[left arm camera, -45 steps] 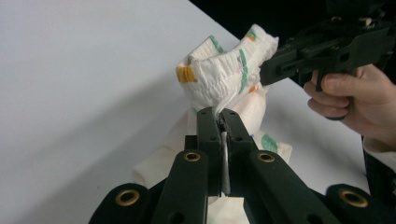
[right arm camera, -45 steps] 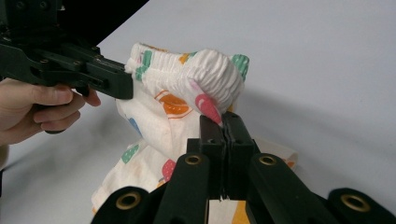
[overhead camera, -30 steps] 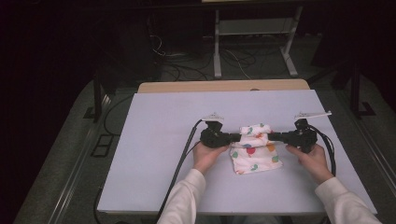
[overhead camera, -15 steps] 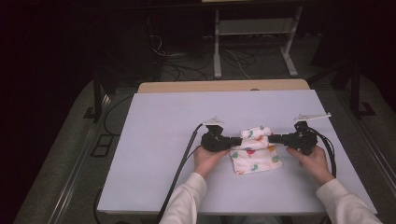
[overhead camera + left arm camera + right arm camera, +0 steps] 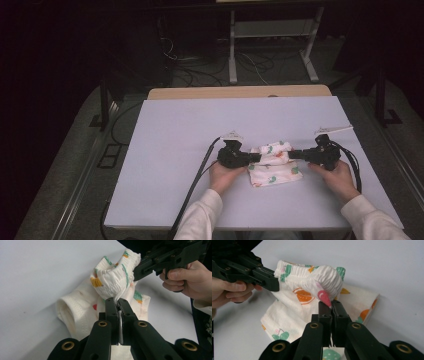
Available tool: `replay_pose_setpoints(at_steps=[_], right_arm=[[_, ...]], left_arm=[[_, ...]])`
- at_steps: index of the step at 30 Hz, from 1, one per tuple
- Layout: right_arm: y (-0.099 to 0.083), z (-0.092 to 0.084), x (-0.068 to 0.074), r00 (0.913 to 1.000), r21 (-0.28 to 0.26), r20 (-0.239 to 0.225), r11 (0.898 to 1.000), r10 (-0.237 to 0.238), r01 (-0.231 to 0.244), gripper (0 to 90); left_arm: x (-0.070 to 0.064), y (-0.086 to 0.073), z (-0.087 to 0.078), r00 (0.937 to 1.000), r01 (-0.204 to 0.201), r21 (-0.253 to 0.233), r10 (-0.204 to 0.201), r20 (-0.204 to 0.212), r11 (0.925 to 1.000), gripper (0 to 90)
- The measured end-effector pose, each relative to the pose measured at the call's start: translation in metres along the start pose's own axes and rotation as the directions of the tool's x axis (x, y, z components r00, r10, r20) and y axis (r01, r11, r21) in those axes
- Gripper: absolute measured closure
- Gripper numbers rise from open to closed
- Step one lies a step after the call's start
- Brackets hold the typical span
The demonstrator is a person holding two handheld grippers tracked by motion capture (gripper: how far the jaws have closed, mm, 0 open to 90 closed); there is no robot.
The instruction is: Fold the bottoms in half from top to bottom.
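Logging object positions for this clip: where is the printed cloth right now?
In the high view, the printed cloth lies on the white table, right of centre near the person, pinched between the left gripper and right gripper.

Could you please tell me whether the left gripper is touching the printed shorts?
Touching. In the left gripper view, the left gripper has its jaws shut on a pinch of the shorts' elastic waistband fabric.

A pale lavender surface (image 5: 190,145) is seen across the middle and lower frame of the high view, with a wooden strip (image 5: 239,92) showing along its far edge. A small white garment printed with fruit (image 5: 274,167) lies on it right of centre, its lower part flat, its upper edge lifted.
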State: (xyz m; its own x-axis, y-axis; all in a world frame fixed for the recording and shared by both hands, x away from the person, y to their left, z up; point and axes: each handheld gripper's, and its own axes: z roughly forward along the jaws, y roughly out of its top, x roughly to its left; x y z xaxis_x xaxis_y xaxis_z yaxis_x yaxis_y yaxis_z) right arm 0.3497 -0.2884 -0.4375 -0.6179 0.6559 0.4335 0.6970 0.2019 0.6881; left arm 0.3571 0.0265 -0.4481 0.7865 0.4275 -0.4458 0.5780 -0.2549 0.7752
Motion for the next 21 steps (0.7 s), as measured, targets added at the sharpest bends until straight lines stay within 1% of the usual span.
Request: replay_pose_setpoints(at_steps=[1, 4, 9, 12, 15, 19, 21], right_arm=[[-0.0006, 0.0, -0.0003, 1.0, 0.003, -0.001, 1.0, 0.005, -0.005, 85.7], [-0.0032, 0.0, -0.0008, 0.9999, 0.015, -0.003, 1.0, 0.014, -0.014, 84.5], [-0.0065, -0.0005, -0.0002, 0.9995, 0.026, 0.002, 0.999, 0.03, -0.03, 79.7], [-0.0082, -0.0011, 0.0005, 0.999, 0.025, 0.015, 0.999, 0.042, -0.042, 72.7], [-0.0086, -0.0017, 0.002, 0.9988, 0.015, 0.031, 0.999, 0.037, -0.037, 61.0], [-0.0059, -0.0039, 0.0047, 0.9986, -0.01, 0.025, 0.999, 0.047, -0.046, 47.7], [-0.004, -0.0058, 0.0057, 0.9985, -0.028, 0.021, 0.998, 0.05, -0.05, 44.8]], left_arm=[[-0.0005, -0.0014, 0.0005, 1.0, 0.006, -0.005, -0.006, 0.006, 1.0, 87.1], [-0.0017, -0.004, 0.0019, 0.9999, -0.01, 0.004, 0.01, 0.005, 0.9999, 87.1], [-0.0033, -0.0081, 0.0039, 0.9998, -0.02, 0.017, 0.02, 0.008, 0.9997, 87.1], [-0.004, -0.0099, 0.0049, 0.9991, -0.042, 0.034, 0.042, 0.0, 0.9985, 87.1], [-0.0048, -0.0107, 0.0056, 0.9986, -0.053, 0.042, 0.053, -0.003, 0.9977, 87.1], [-0.0048, -0.0104, 0.0052, 0.9986, -0.053, 0.035, 0.053, -0.003, 0.998, 87.1], [-0.005, -0.0102, 0.005, 0.9984, -0.055, 0.036, 0.056, -0.004, 0.9978, 87.1]])
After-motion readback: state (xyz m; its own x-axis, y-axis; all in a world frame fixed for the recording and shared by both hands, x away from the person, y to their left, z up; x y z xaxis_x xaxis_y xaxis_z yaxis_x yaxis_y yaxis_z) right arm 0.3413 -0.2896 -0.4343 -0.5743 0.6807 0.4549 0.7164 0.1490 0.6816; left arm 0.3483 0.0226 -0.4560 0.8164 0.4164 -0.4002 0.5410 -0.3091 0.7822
